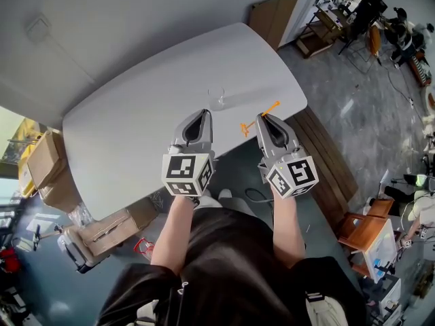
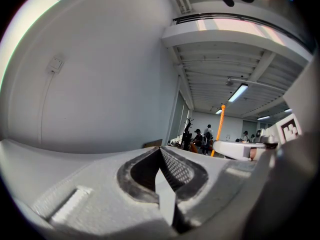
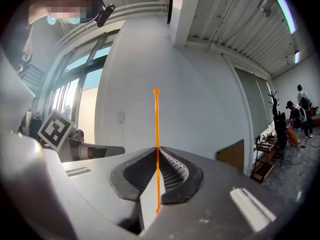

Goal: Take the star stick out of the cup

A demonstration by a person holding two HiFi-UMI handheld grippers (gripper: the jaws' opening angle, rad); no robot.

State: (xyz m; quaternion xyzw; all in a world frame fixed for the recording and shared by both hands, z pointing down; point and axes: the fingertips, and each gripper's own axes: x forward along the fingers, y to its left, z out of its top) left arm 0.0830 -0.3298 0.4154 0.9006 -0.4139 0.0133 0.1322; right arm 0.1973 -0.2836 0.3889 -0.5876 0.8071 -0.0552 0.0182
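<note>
My right gripper (image 1: 264, 116) is shut on the thin orange star stick (image 1: 260, 117), which lies slantwise across its tips above the table's near edge. In the right gripper view the star stick (image 3: 157, 129) stands upright, pinched between the closed jaws of the right gripper (image 3: 156, 149). A clear cup (image 1: 217, 99) stands on the white table (image 1: 136, 114) just beyond both grippers, apart from the stick. My left gripper (image 1: 203, 112) is beside it, shut with nothing in it; the left gripper (image 2: 161, 149) view shows the star stick (image 2: 220, 129) off to its right.
Cardboard boxes (image 1: 47, 161) sit on the floor left of the table. A wooden board (image 1: 272, 15) leans at the far wall. A wooden stool (image 1: 367, 233) and shelves with people lie to the right. The person's legs fill the bottom of the head view.
</note>
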